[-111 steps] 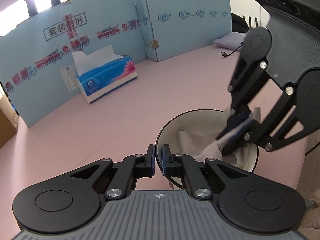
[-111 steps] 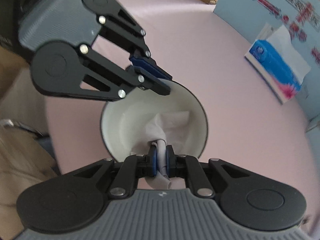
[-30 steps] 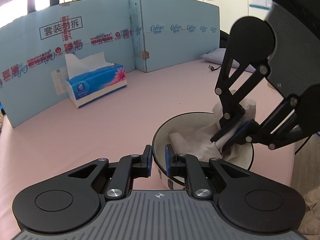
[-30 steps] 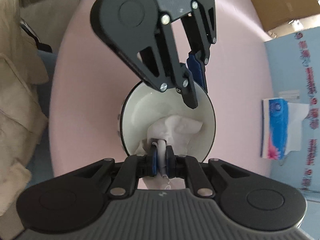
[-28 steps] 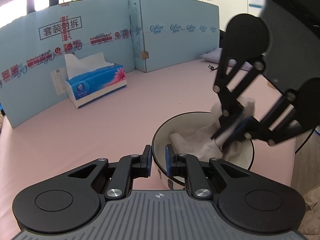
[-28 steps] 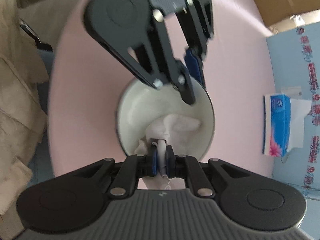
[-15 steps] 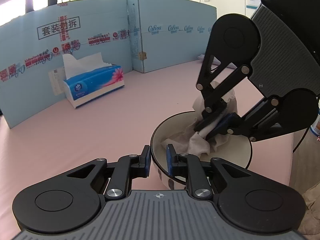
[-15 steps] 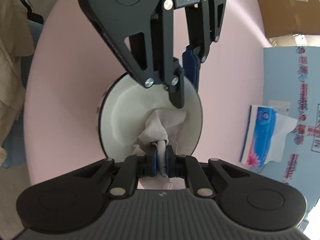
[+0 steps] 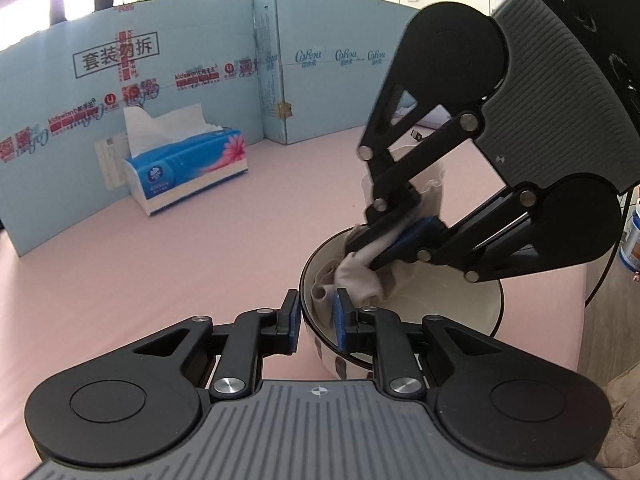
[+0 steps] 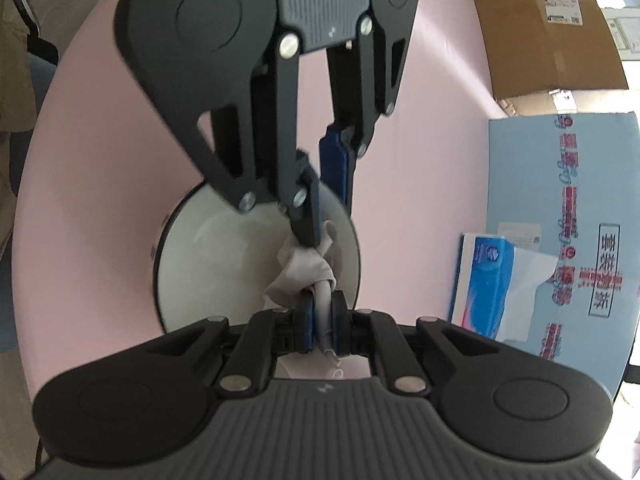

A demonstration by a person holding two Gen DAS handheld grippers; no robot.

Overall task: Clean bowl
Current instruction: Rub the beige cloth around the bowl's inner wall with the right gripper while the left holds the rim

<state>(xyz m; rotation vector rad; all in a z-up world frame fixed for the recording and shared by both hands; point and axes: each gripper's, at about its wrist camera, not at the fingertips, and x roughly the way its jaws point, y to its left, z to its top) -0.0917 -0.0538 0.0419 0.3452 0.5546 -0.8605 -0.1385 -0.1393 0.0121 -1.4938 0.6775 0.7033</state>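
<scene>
Pink tabletop carries a white bowl with a dark rim, sitting at about 4 o'clock in the left wrist view and near centre in the right wrist view. The left claw is clenched on the bowl's near rim, one blue pad outside the wall and one inside. The right claw is clenched on a bunched pale cloth, which it presses against the bowl's inner wall close to the left claw's inner pad.

Only the left wrist view shows the cloth from the side: a wad low in the bowl, with a loose end rising behind the right claw above the rim. It also shows the tissue box at 10 o'clock, standing before a light blue printed cardboard screen. Only the right wrist view looks down into the bowl, showing its bare white floor at 9 o'clock of the cloth, and a brown cardboard box beyond the tabletop at 1 o'clock. There the tissue box lies at 3 o'clock.

The bowl's outer wall is mostly hidden by the left claw and its body. Dark marks on that wall, seen low between the left fingers, are too small to make out. Where the cloth touches the bowl under the right claw is hidden.
</scene>
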